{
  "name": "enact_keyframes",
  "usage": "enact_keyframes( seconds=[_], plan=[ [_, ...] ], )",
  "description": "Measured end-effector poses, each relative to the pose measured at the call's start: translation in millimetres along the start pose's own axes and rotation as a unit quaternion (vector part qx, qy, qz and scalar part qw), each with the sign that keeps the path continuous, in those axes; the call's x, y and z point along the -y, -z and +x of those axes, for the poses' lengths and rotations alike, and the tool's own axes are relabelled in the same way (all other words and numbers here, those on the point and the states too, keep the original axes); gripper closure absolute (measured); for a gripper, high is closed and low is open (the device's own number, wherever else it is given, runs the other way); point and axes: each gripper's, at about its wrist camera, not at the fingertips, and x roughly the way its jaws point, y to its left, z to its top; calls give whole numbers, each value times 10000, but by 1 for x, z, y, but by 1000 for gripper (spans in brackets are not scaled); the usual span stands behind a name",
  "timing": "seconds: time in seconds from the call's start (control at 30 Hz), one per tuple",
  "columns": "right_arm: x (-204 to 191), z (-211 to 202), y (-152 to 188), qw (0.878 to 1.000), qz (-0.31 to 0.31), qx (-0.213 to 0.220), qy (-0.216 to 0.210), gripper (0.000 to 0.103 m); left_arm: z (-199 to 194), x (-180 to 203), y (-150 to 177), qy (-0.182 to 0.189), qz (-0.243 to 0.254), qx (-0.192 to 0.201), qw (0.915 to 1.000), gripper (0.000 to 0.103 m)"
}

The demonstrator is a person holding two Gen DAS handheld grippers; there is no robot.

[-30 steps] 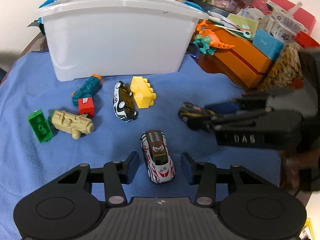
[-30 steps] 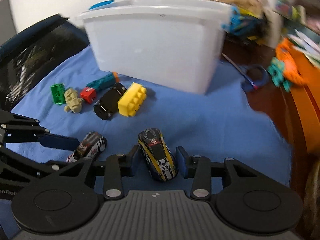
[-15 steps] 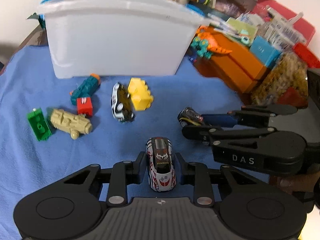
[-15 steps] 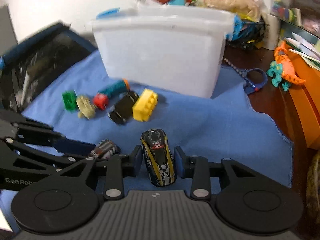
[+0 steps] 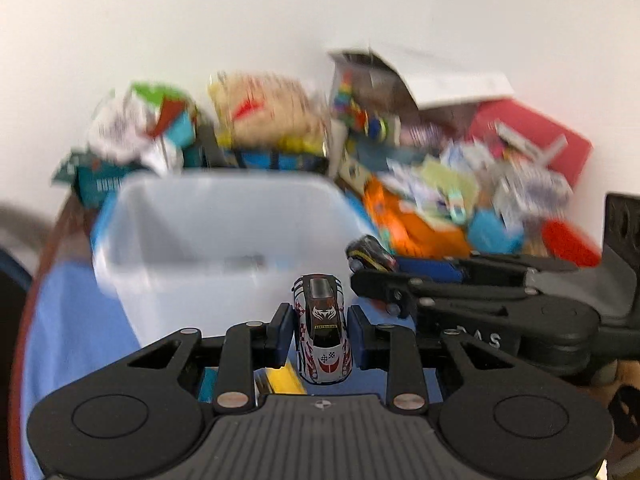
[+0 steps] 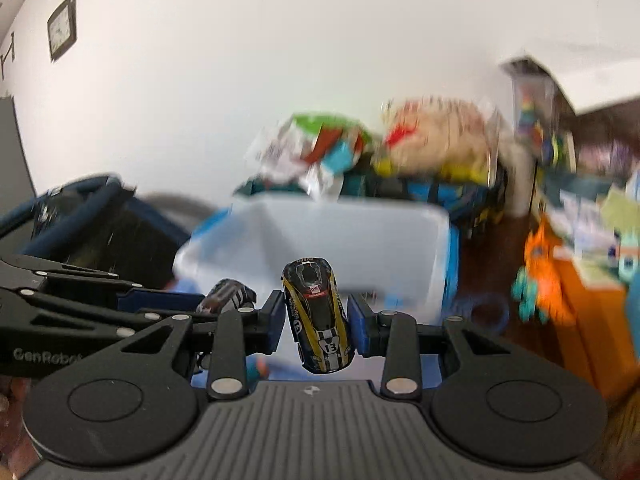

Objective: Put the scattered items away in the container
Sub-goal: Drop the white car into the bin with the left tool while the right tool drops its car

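Note:
My left gripper [image 5: 321, 330] is shut on a white and red toy car [image 5: 322, 330], held in the air in front of the white plastic bin [image 5: 168, 220]. My right gripper [image 6: 316, 322] is shut on a black and yellow toy car [image 6: 318, 316] numbered 13, also lifted before the bin [image 6: 400, 236]. In the left wrist view the right gripper [image 5: 372, 266] reaches in from the right with its dark car [image 5: 370, 254]. The right wrist view shows the left gripper [image 6: 224, 304] at the left with its car [image 6: 228, 300]. A yellow brick [image 5: 284, 380] peeks out below the left fingers.
A blue cloth [image 5: 76, 332] covers the table under the bin. Behind the bin are piled bags and boxes [image 5: 264, 116]. An orange box [image 6: 588, 308] with a toy dinosaur [image 6: 536, 284] stands at the right. A dark chair [image 6: 80, 216] is at the left.
Both grippers closed on their cars on the cloth and then lifted them. The view now sits higher, looking at the bin's open top instead of its front wall.

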Motion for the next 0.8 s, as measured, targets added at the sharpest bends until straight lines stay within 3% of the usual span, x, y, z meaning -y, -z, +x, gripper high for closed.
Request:
enact_keyframes(
  seconds=[0.2, 0.37, 0.5, 0.53, 0.57, 0.67, 0.8],
  plan=[
    [9, 37, -41, 9993, -58, 223, 291, 65, 38, -27, -46, -236, 106, 127, 9996, 70],
    [25, 93, -42, 9984, 161, -251, 486, 65, 80, -51, -58, -448, 297, -94, 9985, 70],
    [30, 120, -35, 9959, 369, -573, 598, 62, 111, -67, -54, -510, 185, -531, 9971, 69],
    [30, 124, -33, 9954, 372, -620, 627, 59, 118, -70, -53, -482, 117, -679, 9965, 66],
    [31, 126, -30, 9951, 349, -671, 639, 48, 123, -73, -51, -480, 63, -781, 9958, 63],
    [28, 126, -26, 9942, 283, -731, 737, 43, 126, -80, -49, -558, -3, -858, 9947, 54],
    [25, 118, -27, 9949, 309, -657, 696, 40, 113, -83, -50, -601, -68, -650, 9961, 47]
  ],
)
